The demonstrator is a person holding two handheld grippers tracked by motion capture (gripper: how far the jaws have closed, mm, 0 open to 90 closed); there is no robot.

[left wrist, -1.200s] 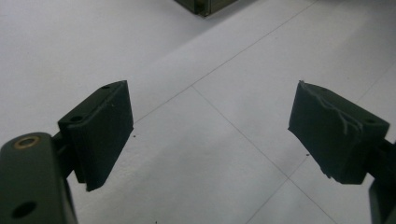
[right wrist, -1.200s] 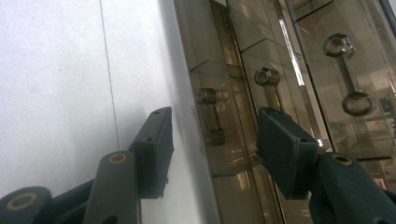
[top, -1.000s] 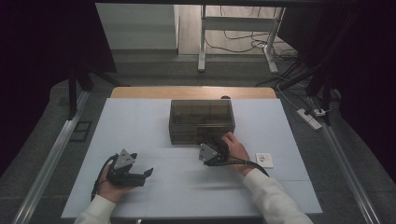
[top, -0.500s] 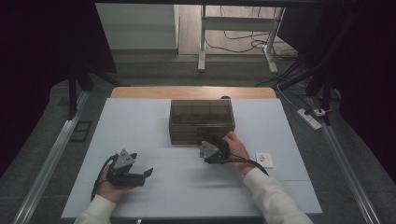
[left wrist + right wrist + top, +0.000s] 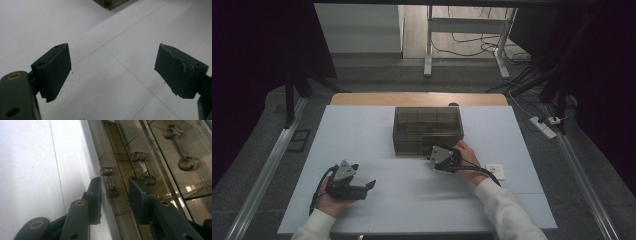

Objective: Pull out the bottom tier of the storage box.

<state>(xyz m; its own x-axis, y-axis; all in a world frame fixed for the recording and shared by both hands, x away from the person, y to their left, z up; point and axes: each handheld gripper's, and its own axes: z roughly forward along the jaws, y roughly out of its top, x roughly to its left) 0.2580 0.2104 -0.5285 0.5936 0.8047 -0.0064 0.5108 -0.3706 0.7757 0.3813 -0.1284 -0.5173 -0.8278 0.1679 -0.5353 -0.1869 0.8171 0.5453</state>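
High view: a person works at a pale counter, a two-jaw gripper in each hand. The smoked-clear drawer box sits just above the counter's centre, toward twelve o'clock from the person. The right gripper is at the box's front face, near its lower right corner, at about one o'clock from the person. The left gripper rests low on the counter at about ten o'clock, well apart from the box, jaws pointing toward three o'clock. A small white card lies on the counter just to the three o'clock side of the right hand.

In the right gripper view, the right gripper has its two black jaws set either side of the lowest drawer handle, a clear bar with a hexagonal knob at each end. The jaws have just been closing; a narrow gap still shows on each side of the handle, so nothing is clenched yet. Two more handles of the same kind stand farther up the front, a second handle and a third handle.

In the left gripper view, the left gripper is released, jaws spread wide over bare counter, a corner of the box at twelve o'clock.
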